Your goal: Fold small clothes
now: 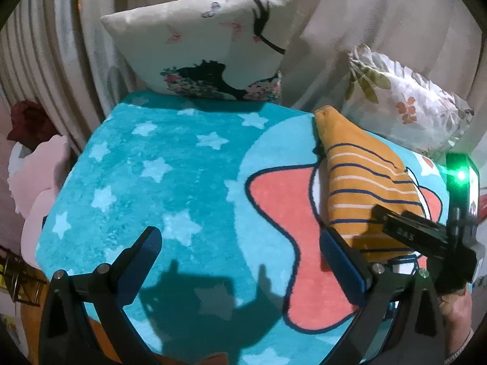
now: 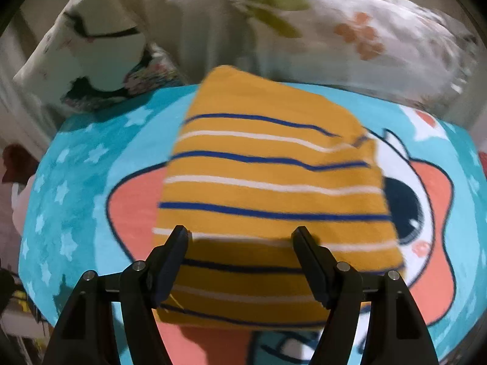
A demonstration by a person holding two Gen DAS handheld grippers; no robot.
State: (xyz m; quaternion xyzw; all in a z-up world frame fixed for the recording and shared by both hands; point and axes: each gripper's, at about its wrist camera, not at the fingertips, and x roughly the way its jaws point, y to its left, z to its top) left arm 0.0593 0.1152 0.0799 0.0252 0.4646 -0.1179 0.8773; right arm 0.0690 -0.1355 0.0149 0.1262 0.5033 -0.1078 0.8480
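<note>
We see a turquoise star-print blanket [image 1: 146,164] spread over the bed, with a face-print pillow [image 1: 201,45] and a floral pillow [image 1: 404,100] propped at its far edge. A folded mustard striped garment [image 2: 268,188] lies on the blanket's coral star. Our right gripper [image 2: 240,237] hovers over its near edge, jaws spread wide and empty, while our left gripper [image 1: 240,240] hangs beside it, jaws likewise released.

Your striped garment [image 2: 268,188] is soft matt knit cloth, lying on a plush, fuzzy blanket [image 1: 146,164] with a slightly shaggy nap. Your grippers, left [image 1: 240,258] and right [image 2: 240,243], look like matt black plastic with small shiny metal pins. The two pillows [image 1: 207,39] behind are smooth printed fabric.
</note>
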